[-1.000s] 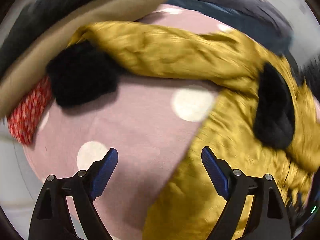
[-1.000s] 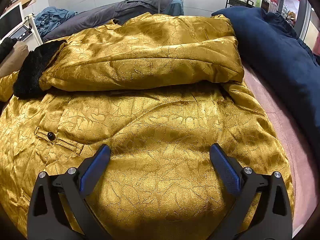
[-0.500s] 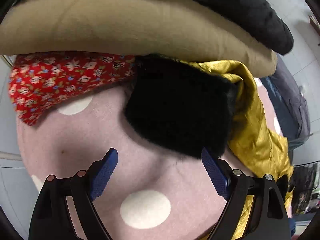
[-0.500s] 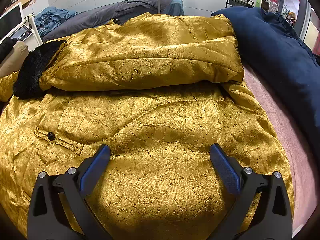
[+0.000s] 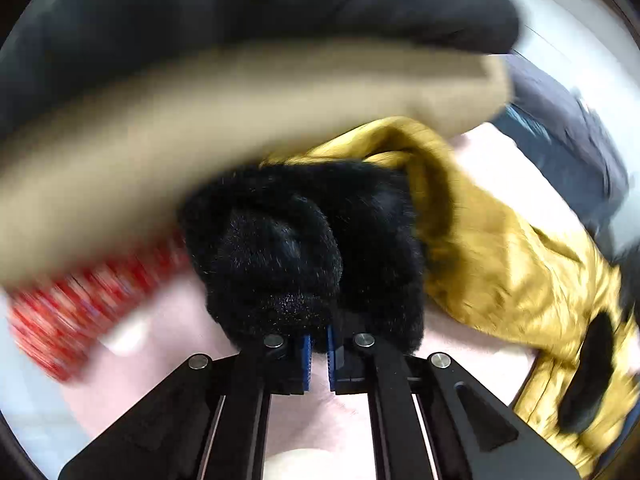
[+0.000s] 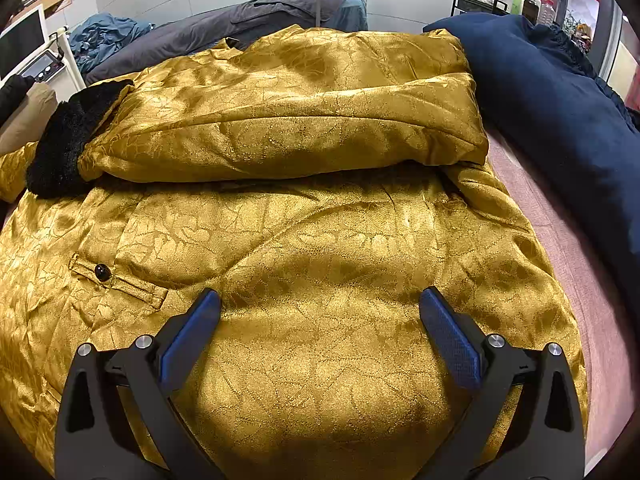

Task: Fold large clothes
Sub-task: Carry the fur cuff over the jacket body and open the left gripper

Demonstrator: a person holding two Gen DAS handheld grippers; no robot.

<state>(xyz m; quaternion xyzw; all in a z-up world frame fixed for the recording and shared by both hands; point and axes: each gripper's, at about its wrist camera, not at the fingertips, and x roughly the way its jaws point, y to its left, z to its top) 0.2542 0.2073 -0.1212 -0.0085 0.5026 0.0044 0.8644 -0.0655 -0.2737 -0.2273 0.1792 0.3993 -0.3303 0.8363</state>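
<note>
Your left gripper (image 5: pixel 319 350) has just closed, pinching the black fur cuff (image 5: pixel 312 256), its tips hidden in fur; your right gripper (image 6: pixel 319 308) stands wide over the gold coat (image 6: pixel 320 240).

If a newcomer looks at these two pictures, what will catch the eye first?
First, the shiny gold jacket, which fills the right wrist view, one sleeve folded across it. Next, its black fur cuff in the middle of the left wrist view, pinched by the left claw, whose jaws have just closed. The right claw hangs open over the jacket.
</note>
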